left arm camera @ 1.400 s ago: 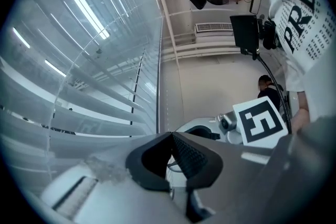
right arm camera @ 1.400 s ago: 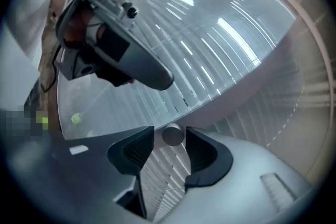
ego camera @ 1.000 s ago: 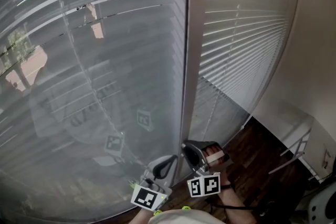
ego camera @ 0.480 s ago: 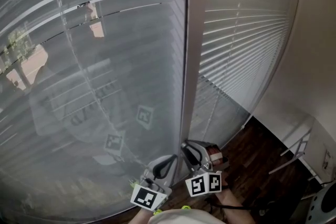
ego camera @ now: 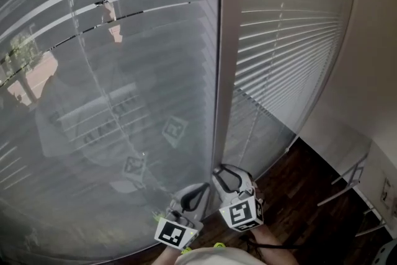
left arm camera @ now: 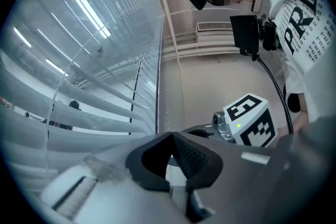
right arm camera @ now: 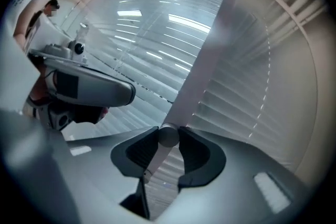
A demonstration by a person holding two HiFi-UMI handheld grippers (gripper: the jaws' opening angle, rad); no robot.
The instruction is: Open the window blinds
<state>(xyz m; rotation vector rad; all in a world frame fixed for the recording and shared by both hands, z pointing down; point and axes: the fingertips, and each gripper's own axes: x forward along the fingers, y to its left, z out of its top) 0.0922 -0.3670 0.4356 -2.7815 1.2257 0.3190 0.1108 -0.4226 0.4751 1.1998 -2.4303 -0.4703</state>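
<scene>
Two white slatted blinds hang side by side, the left blind (ego camera: 124, 71) and the right blind (ego camera: 285, 46), with a pale upright frame post (ego camera: 226, 40) between them. My right gripper (ego camera: 224, 175) sits at the foot of the post, shut on the white tilt wand (right arm camera: 168, 137), whose round end shows between the two black pads. My left gripper (ego camera: 200, 191) is just left of it, close to the left blind, jaws together and holding nothing. In the left gripper view its pads (left arm camera: 186, 153) meet at the tip, and the right gripper's marker cube (left arm camera: 251, 120) shows beyond.
The person's reflection shows in the glass behind the left blind. A dark wooden floor (ego camera: 310, 195) lies below the window at the right. A white unit (ego camera: 347, 155) stands against the cream side wall (ego camera: 378, 40).
My right gripper has rolled about its own axis with the wand in it, so its marker cube shows a different face. The left blind's slats look slightly more see-through. My left gripper has stayed put.
</scene>
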